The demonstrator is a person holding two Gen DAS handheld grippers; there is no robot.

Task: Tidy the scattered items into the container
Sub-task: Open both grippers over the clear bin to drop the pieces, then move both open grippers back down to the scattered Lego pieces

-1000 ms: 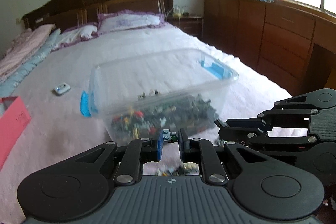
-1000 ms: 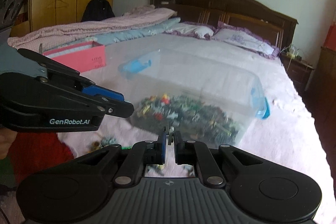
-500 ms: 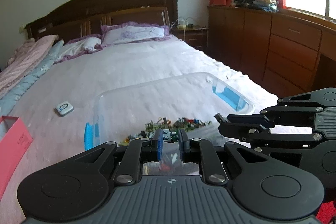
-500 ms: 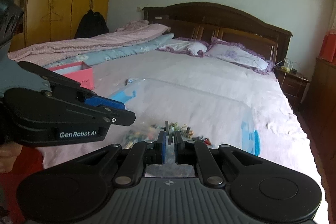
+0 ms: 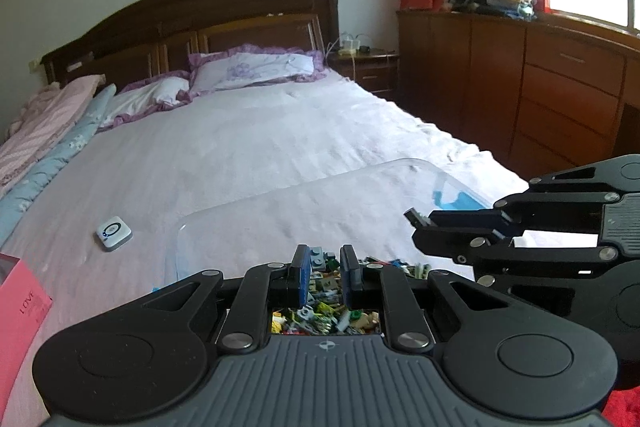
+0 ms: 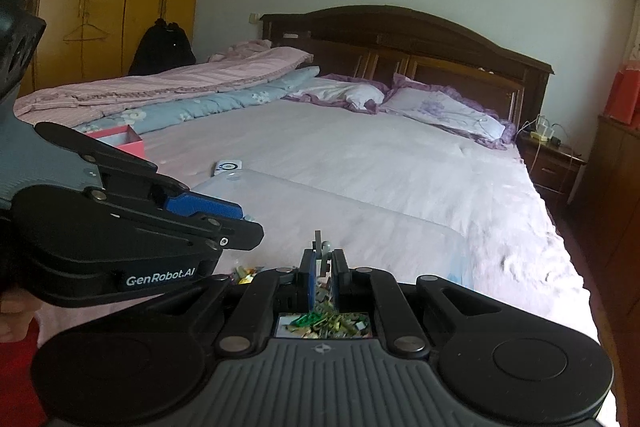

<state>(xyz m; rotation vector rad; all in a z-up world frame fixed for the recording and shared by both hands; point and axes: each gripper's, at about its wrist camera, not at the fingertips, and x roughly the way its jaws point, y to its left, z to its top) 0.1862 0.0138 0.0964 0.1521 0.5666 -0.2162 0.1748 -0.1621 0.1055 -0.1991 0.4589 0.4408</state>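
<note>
1. At the far left of the left wrist view, the pink box (image 5: 22,303) and the small white device (image 5: 113,233) lie on the bed (image 5: 248,147), well outside the clear container (image 5: 320,203). Neither is a brick; judge for yourself whether they count as scattered items.

2. At lower centre of that view, your left gripper (image 5: 325,263) has its jaws closed on a small grey brick (image 5: 318,256), pinching it just above the heap of mixed bricks (image 5: 324,315) seen through the gap below.

3. A second ago the container sat ahead of you, with its wall and blue handle plainly visible. Now only its far rim and inside show, and the heap lies directly under the jaws. You have lifted both grippers up and over the rim, so both loads look to be placed for dropping.

4. At lower centre of the right wrist view, your right gripper (image 6: 323,261) has its jaws pressed on a thin grey piece (image 6: 320,251) that stands upright between them, also above the bricks.

5. At the right of the left wrist view, the right gripper's fingers sit close beside yours. Spread each pair of jaws without knocking the other.

6. The next step is probably release. Both pieces are small and light, so they may stick to a pad or bounce off the pile.
</note>
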